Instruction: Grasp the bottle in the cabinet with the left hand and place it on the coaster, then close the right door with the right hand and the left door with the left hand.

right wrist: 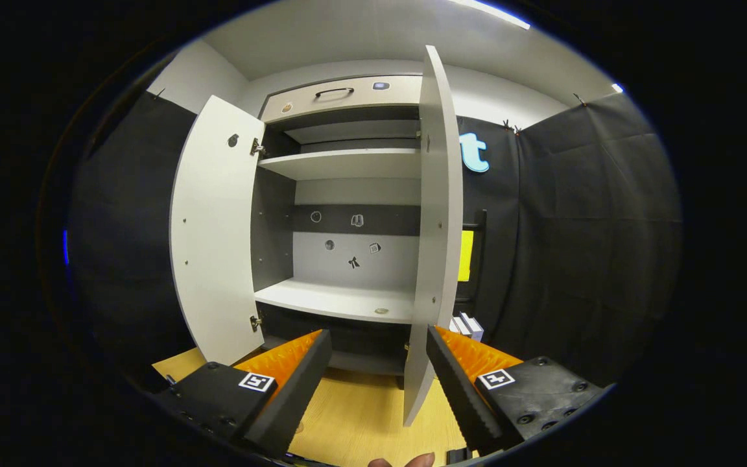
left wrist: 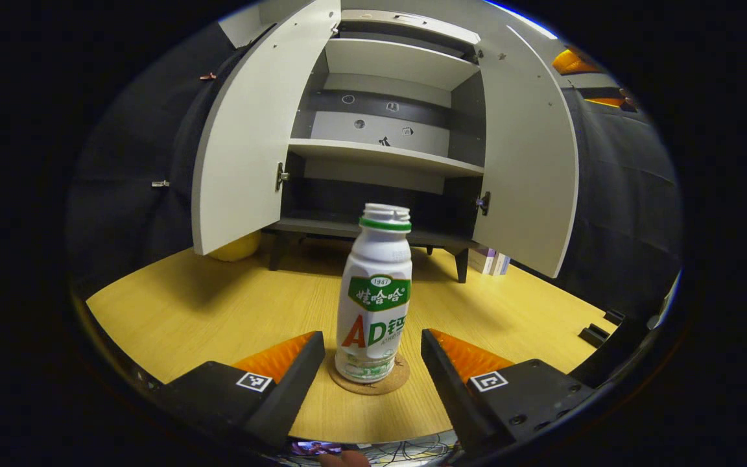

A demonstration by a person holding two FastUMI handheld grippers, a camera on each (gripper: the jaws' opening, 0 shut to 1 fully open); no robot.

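While the capless milk-drink bottle stands upright on the cork coaster on the wooden table, I see my left gripper spread wide around it, touching nothing. My right gripper, jaws wide and empty, faces the cabinet's open right door; the left door is open too.

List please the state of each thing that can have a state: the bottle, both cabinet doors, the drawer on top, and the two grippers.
White plastic bottle with green label: upright on the round cork coaster, no cap, released.
Left white cabinet door: open.
Right white cabinet door: open, its edge between the right gripper's fingers, not yet gripped.
Top drawer with dark handle: closed.
Left gripper: open, bottle between its fingers.
Right gripper: open.
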